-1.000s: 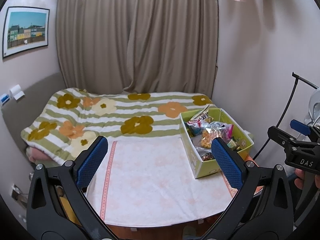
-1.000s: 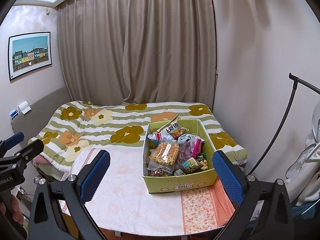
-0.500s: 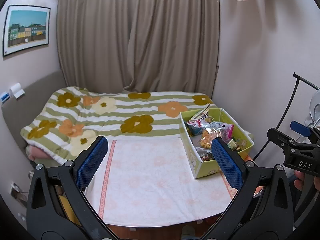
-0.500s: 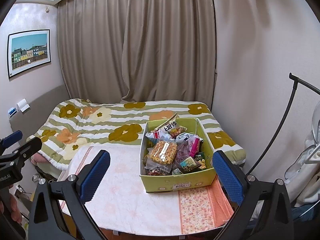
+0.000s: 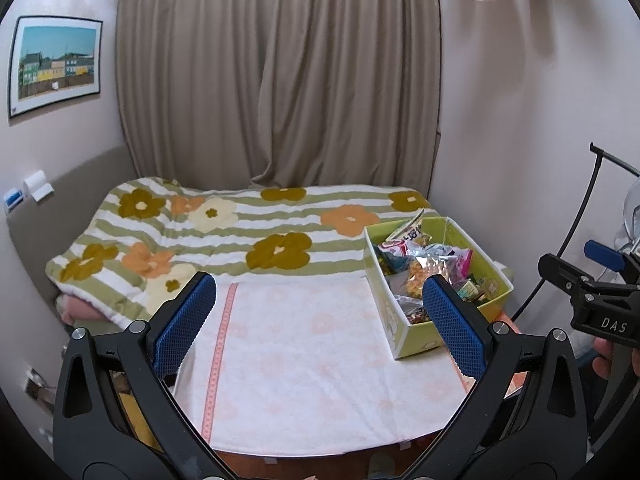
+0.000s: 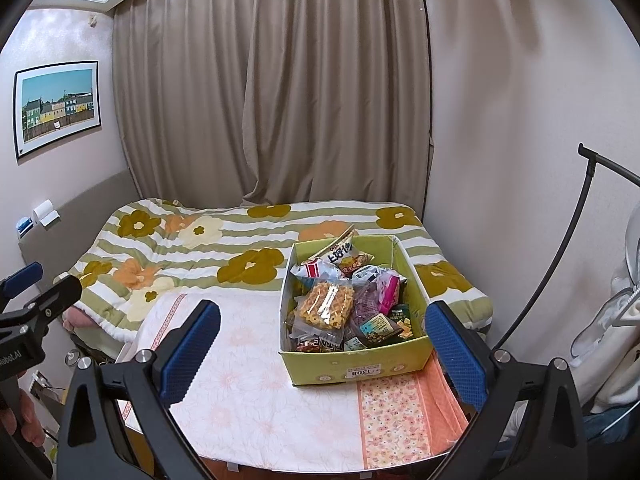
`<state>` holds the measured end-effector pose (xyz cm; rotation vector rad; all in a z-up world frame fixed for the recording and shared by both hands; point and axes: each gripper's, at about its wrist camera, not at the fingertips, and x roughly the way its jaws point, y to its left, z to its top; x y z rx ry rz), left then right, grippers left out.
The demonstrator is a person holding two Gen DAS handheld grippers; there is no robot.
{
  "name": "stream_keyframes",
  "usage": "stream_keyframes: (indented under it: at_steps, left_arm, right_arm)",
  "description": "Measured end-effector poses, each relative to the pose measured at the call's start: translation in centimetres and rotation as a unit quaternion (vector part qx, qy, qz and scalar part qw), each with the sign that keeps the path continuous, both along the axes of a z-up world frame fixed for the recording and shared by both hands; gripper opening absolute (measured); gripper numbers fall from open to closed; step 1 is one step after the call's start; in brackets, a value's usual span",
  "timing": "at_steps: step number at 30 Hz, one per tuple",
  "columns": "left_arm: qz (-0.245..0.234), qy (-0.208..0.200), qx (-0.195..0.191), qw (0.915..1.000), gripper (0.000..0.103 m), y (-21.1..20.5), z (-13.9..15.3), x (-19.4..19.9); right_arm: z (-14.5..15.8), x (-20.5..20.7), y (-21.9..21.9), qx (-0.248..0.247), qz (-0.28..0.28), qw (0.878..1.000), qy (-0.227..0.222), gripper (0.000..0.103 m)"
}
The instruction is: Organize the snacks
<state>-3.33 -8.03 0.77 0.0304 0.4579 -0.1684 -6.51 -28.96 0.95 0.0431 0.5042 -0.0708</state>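
Note:
A lime-green box (image 6: 360, 368) full of mixed snack packets stands at the right of the cloth-covered table (image 6: 248, 400). A clear bag of orange waffle snacks (image 6: 326, 306) lies on top; a pink packet (image 6: 388, 290) is beside it. The box also shows in the left wrist view (image 5: 416, 340), at the table's right edge. My left gripper (image 5: 320, 328) is open and empty above the table's near side. My right gripper (image 6: 320, 352) is open and empty, held in front of the box. Each gripper shows at the edge of the other's view.
A bed with a striped flower quilt (image 5: 224, 236) lies behind the table. Brown curtains (image 6: 272, 100) hang at the back. A wall is at the right, with a black stand (image 6: 560, 248) and hanging clothes (image 6: 612, 320) beside the table.
Both views have shifted slightly; the right gripper has drifted a little to the right, so the box sits further left in its view. Both grippers stay open.

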Motion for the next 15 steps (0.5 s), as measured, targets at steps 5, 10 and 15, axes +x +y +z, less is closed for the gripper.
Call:
stream_keyframes:
  at_steps: [5, 10, 15]
  left_arm:
    - [0.004, -0.007, 0.018, 0.9998, 0.103, -0.4, -0.1, -0.3]
    - [-0.007, -0.008, 0.013, 0.9999, 0.103, -0.2, -0.2, -0.4]
    - [-0.017, -0.005, 0.009, 0.9998, 0.103, 0.2, -0.4, -0.2]
  right_arm:
    - [0.0, 0.0, 0.2, 0.000, 0.000, 1.000, 0.002, 0.102]
    - [-0.1, 0.0, 0.4, 0.002, -0.001, 1.000, 0.004, 0.102]
    - [-0.3, 0.0, 1.2, 0.000, -0.005, 1.000, 0.011, 0.102]
